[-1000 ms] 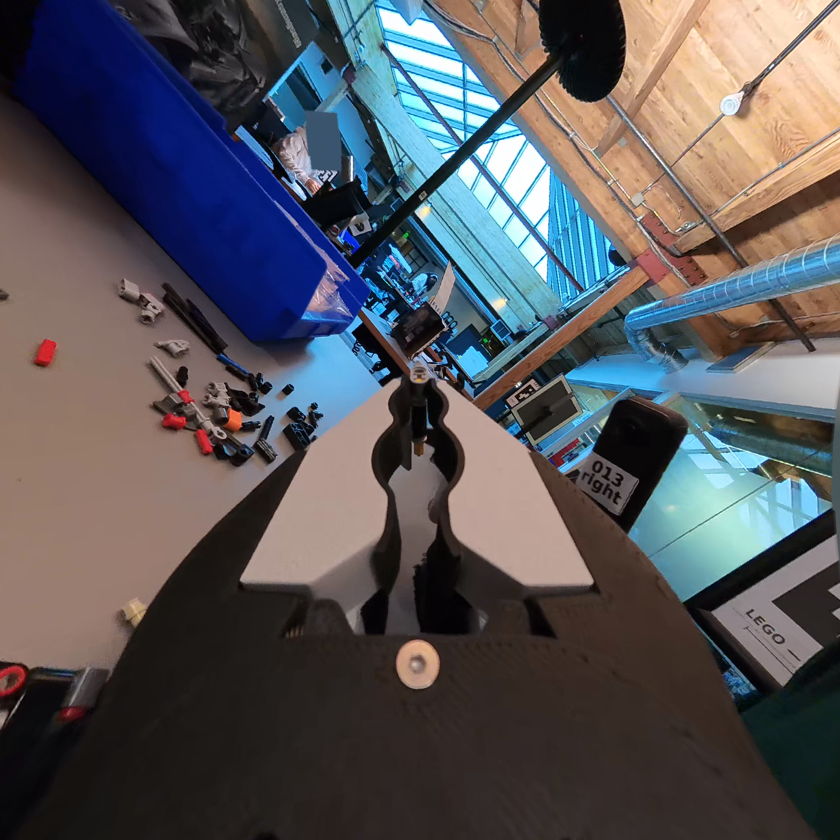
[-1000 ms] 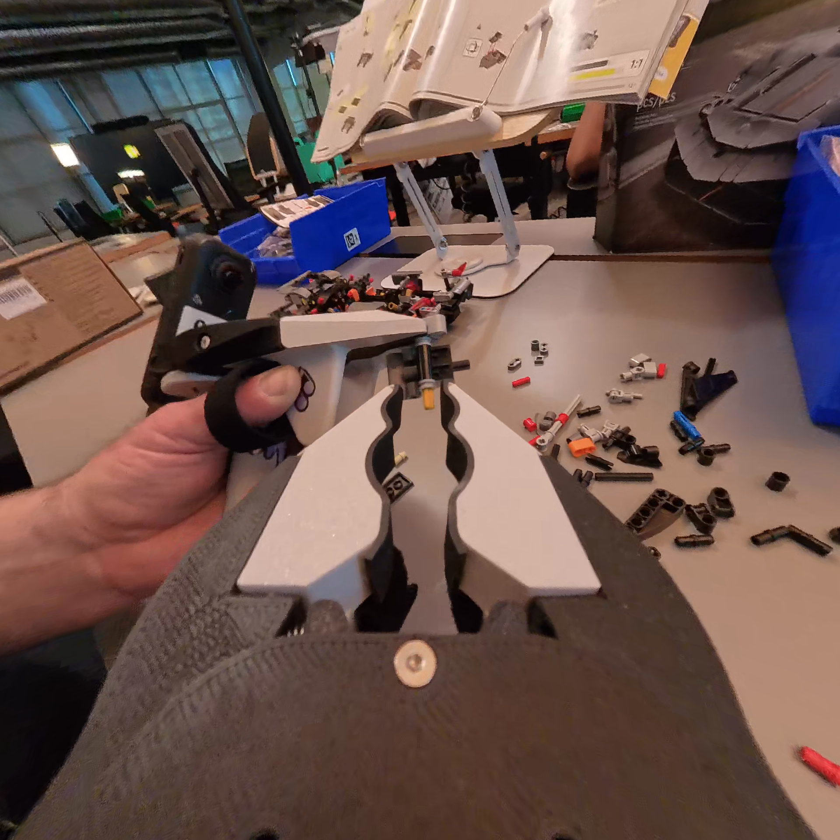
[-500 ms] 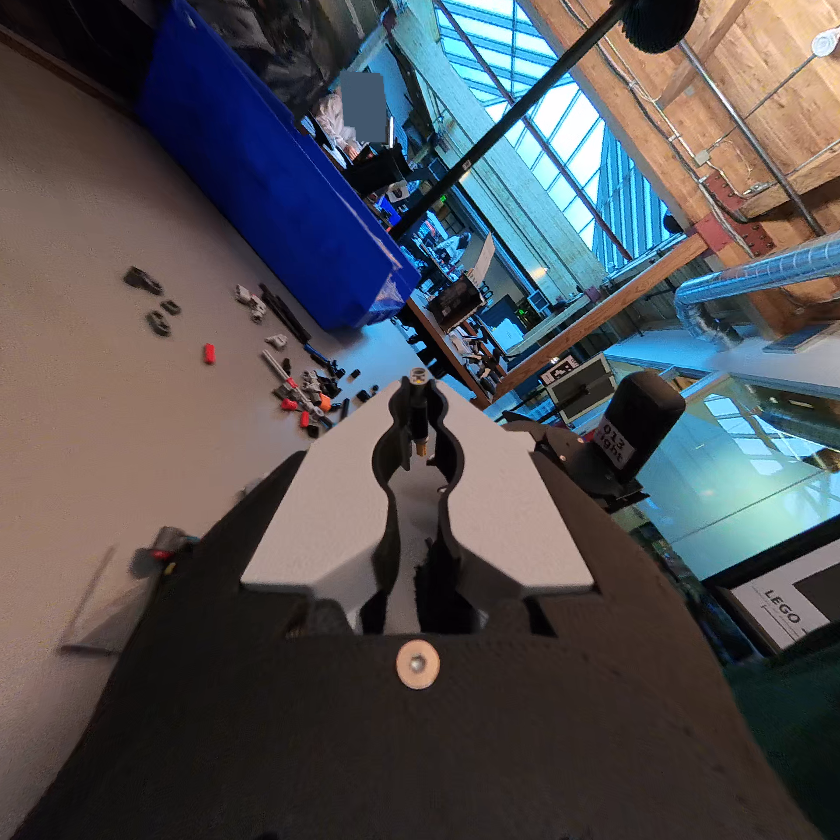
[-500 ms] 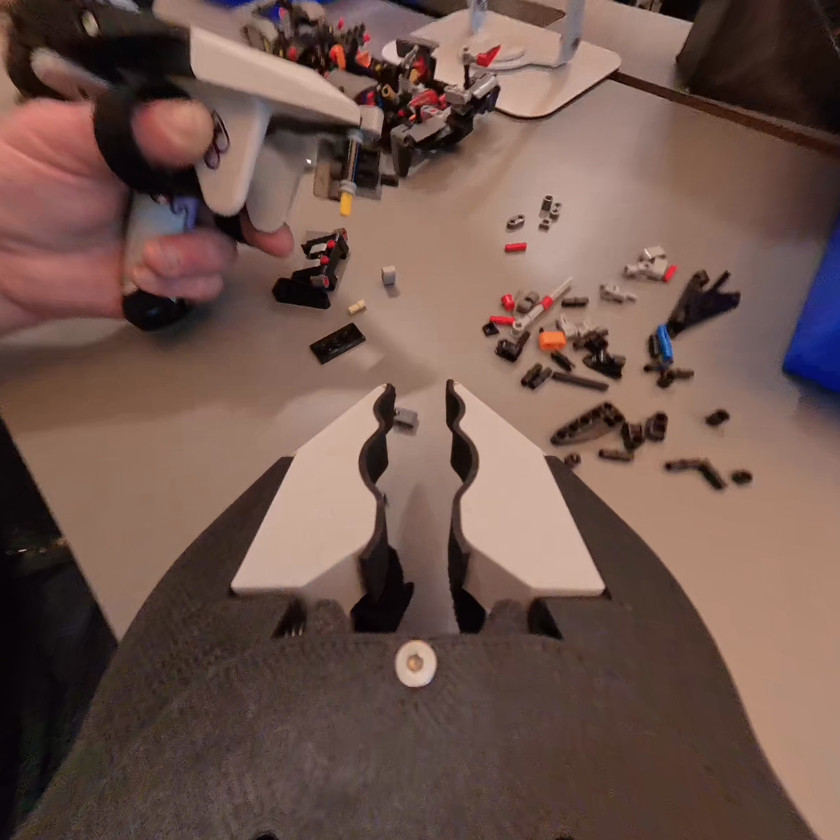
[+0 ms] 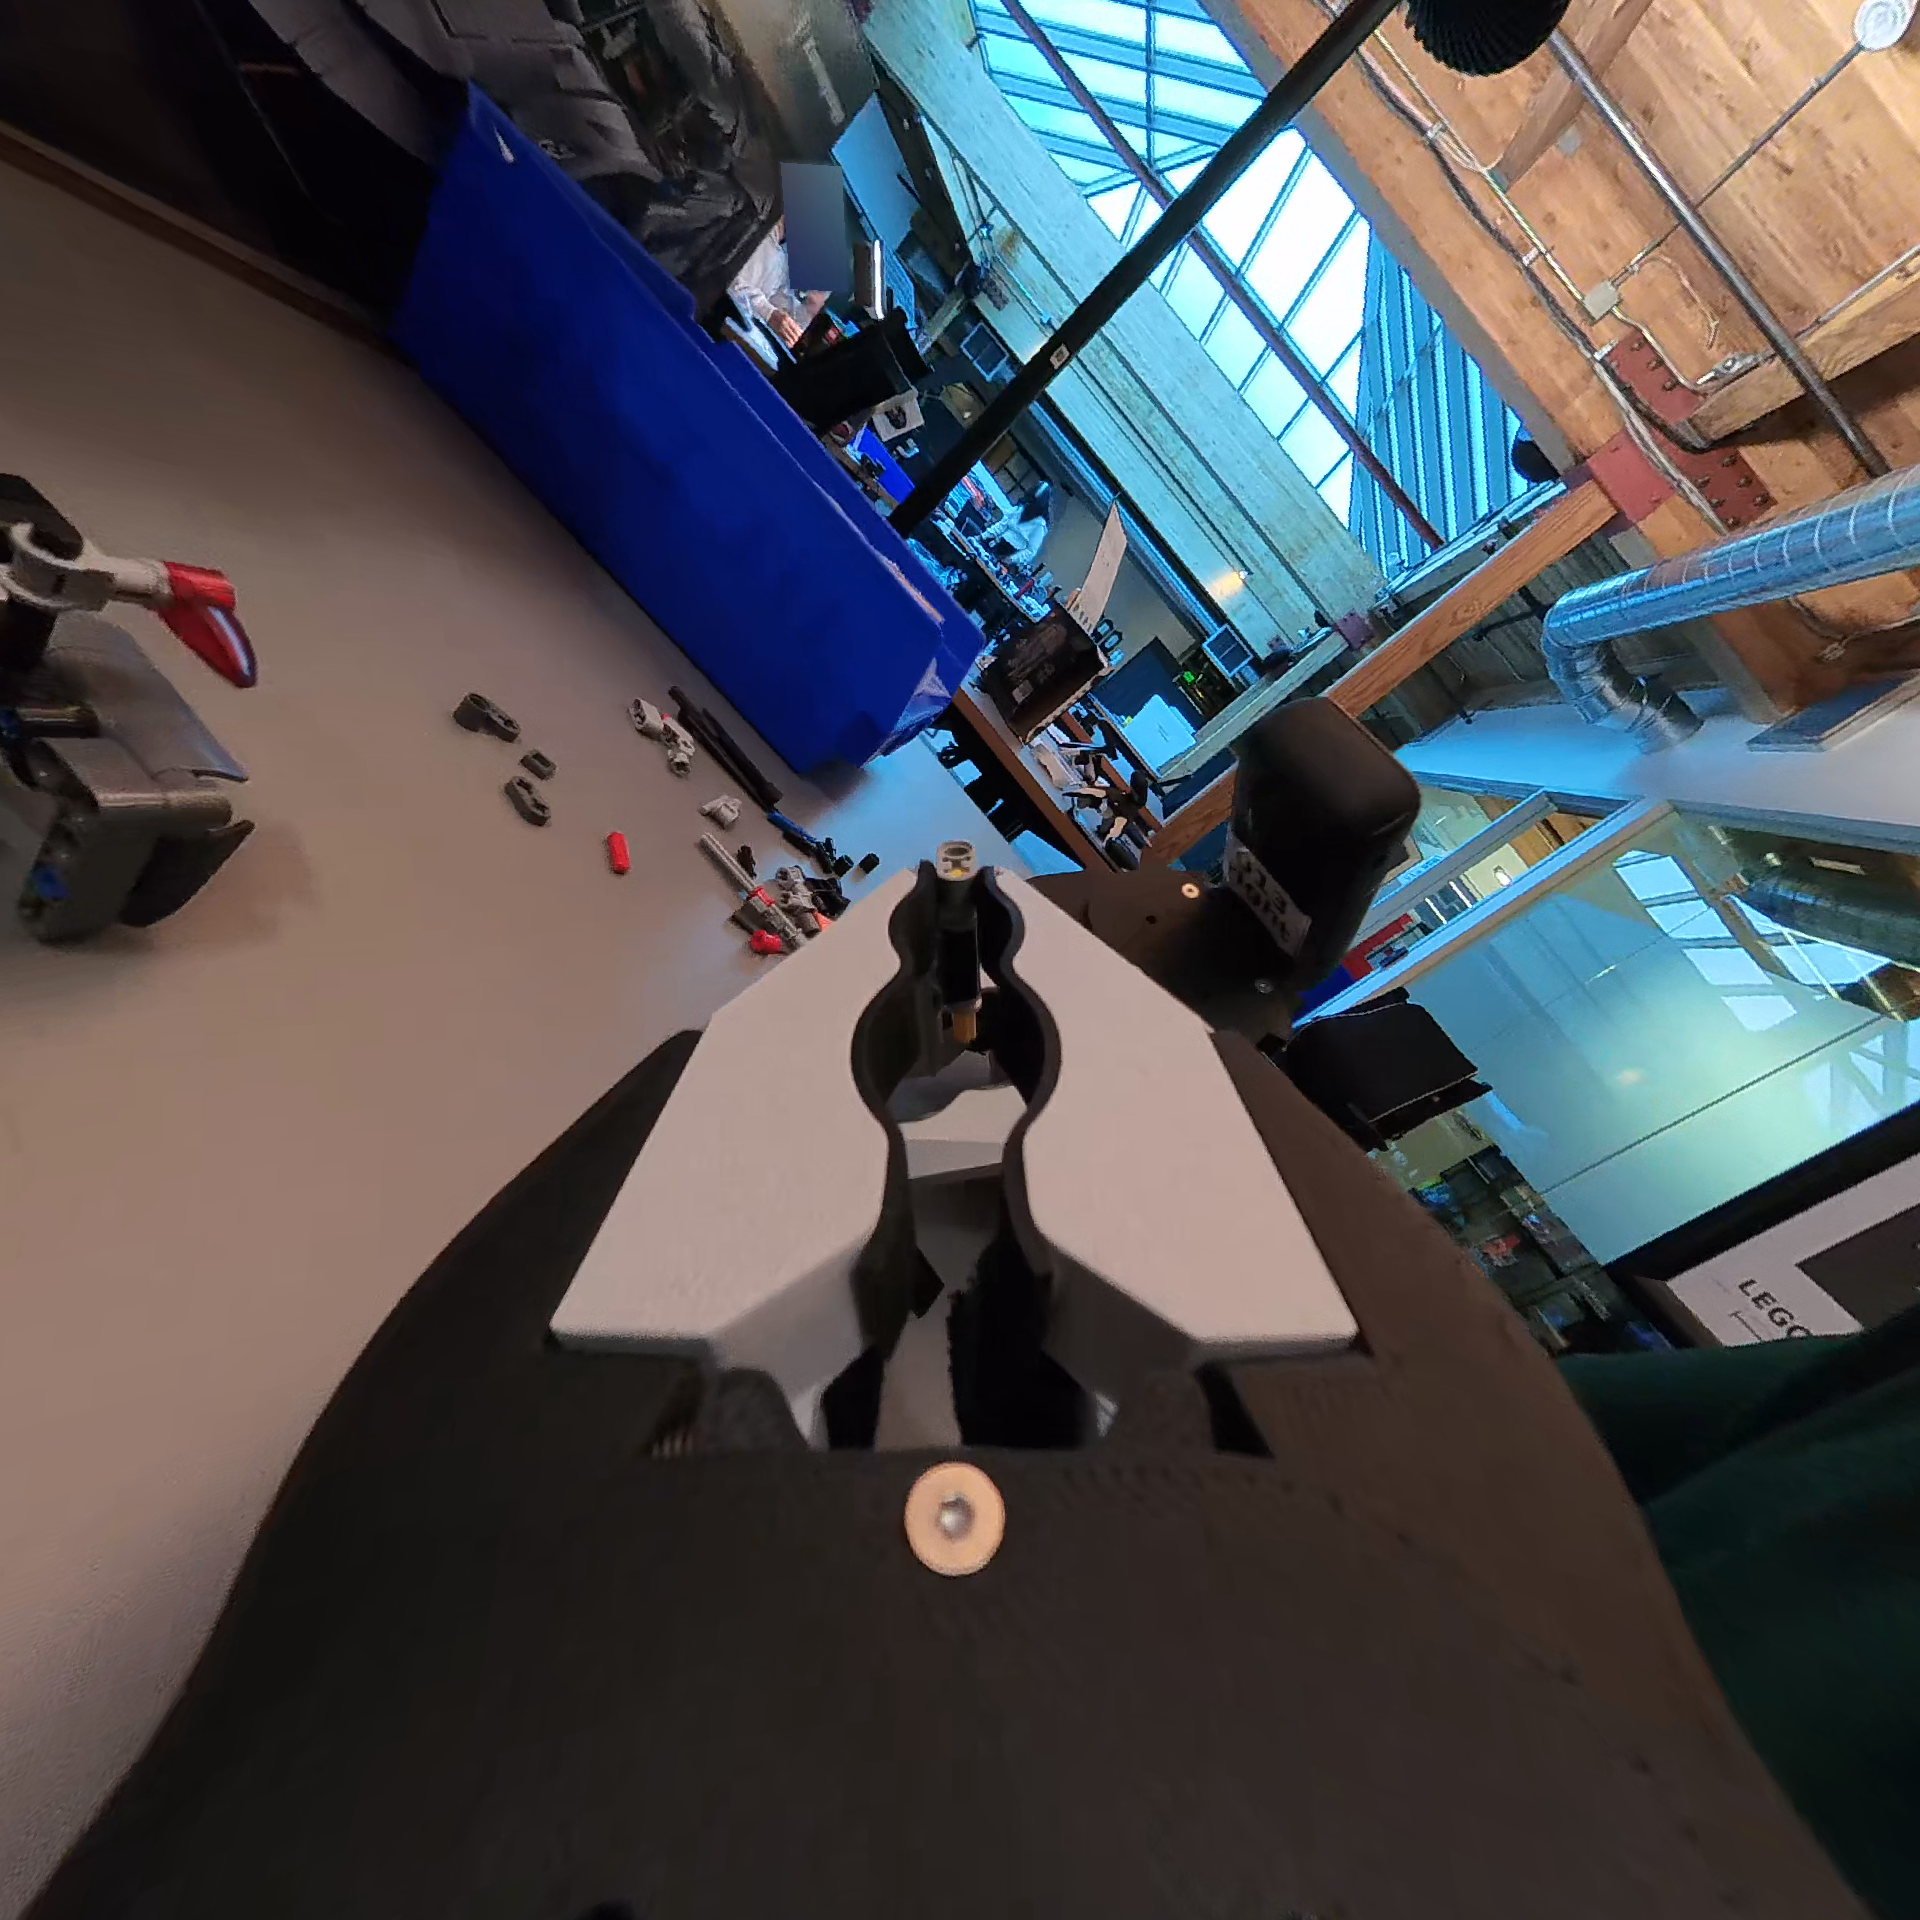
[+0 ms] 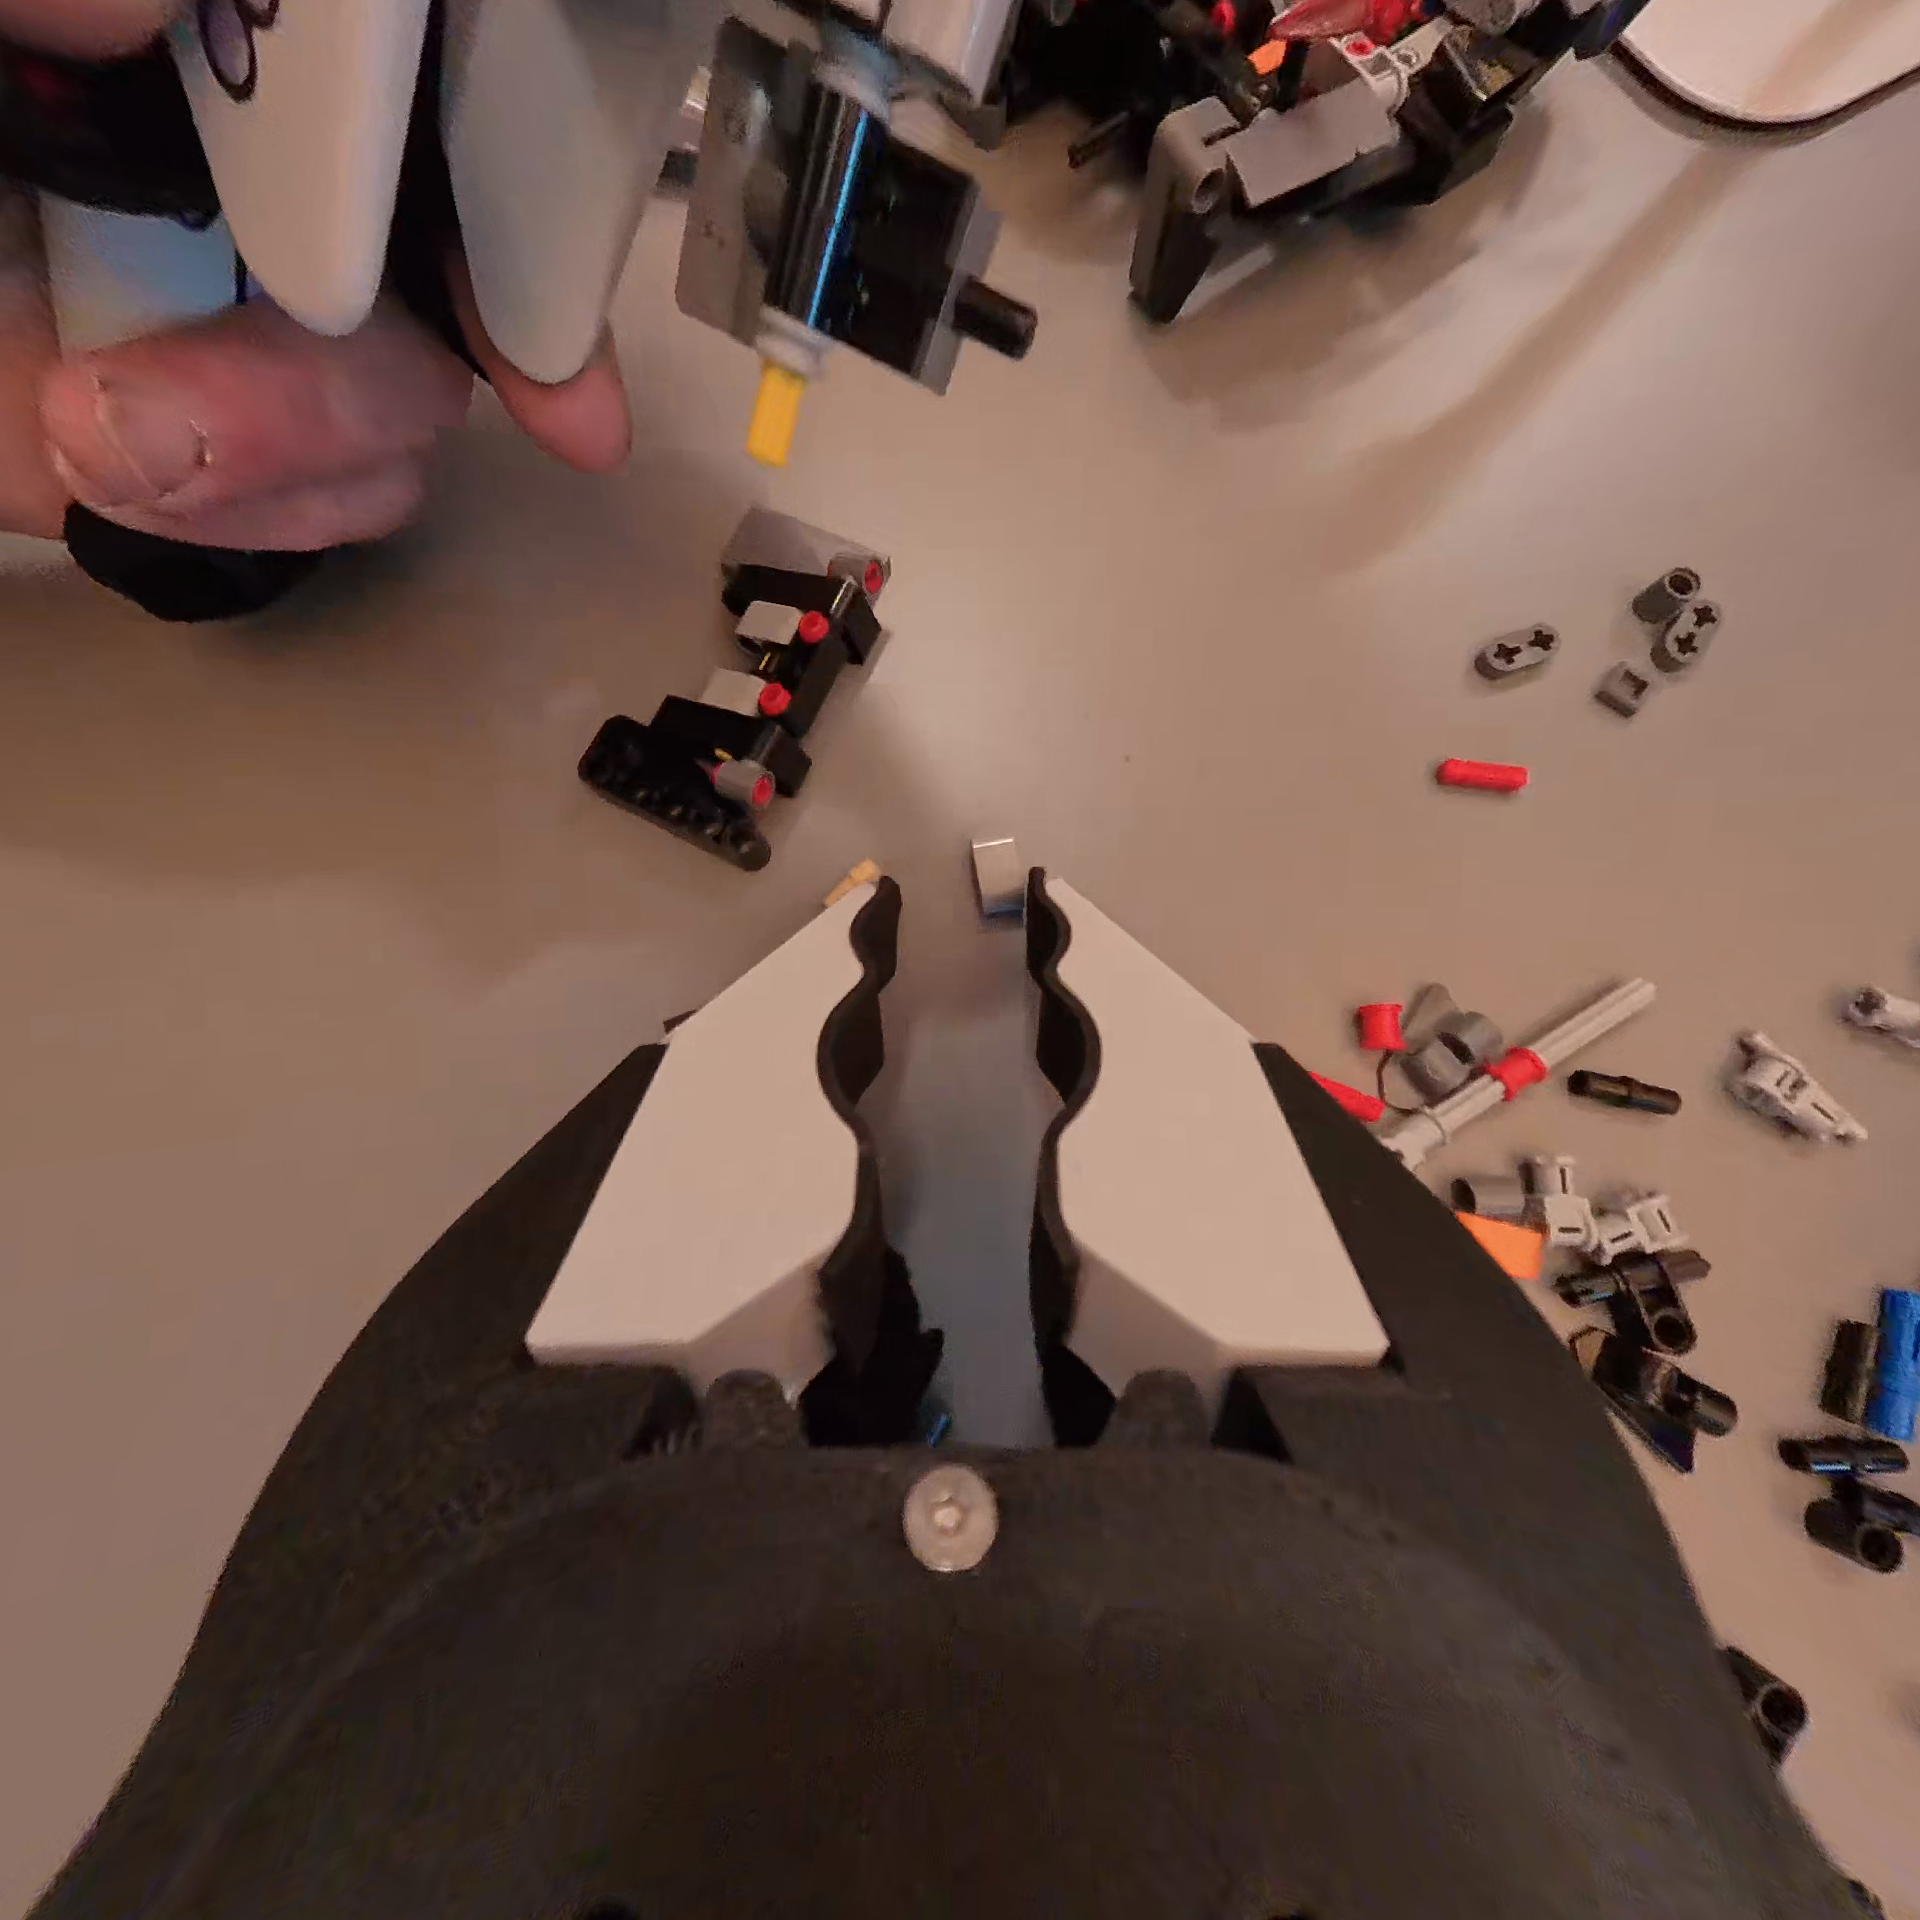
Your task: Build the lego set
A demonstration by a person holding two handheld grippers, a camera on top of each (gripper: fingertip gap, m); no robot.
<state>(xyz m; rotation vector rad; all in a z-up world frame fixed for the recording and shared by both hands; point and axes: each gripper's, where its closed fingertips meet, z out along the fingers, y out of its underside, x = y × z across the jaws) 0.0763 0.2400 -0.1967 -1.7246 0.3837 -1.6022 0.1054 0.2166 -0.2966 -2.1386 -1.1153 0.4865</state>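
Held piece: small black-and-grey sub-assembly [image 6: 831,239] with yellow axle tip [image 6: 774,416], clear of the table [image 6: 1143,623]; long axis runs down the right wrist view, yellow end toward the camera
Left gripper [image 5: 954,883]: clenched on the held piece, grey cross-holed end [image 5: 954,858] poking past the tips
Right gripper [image 6: 961,894]: fingers apart, nothing between them, low over the table
Small grey brick [image 6: 992,878]: just beside the right-hand fingertip [image 6: 1049,914]
Black stepped sub-assembly [image 6: 748,707]: lying below the yellow tip
Loose parts [image 6: 1558,1195]: scattered to the right
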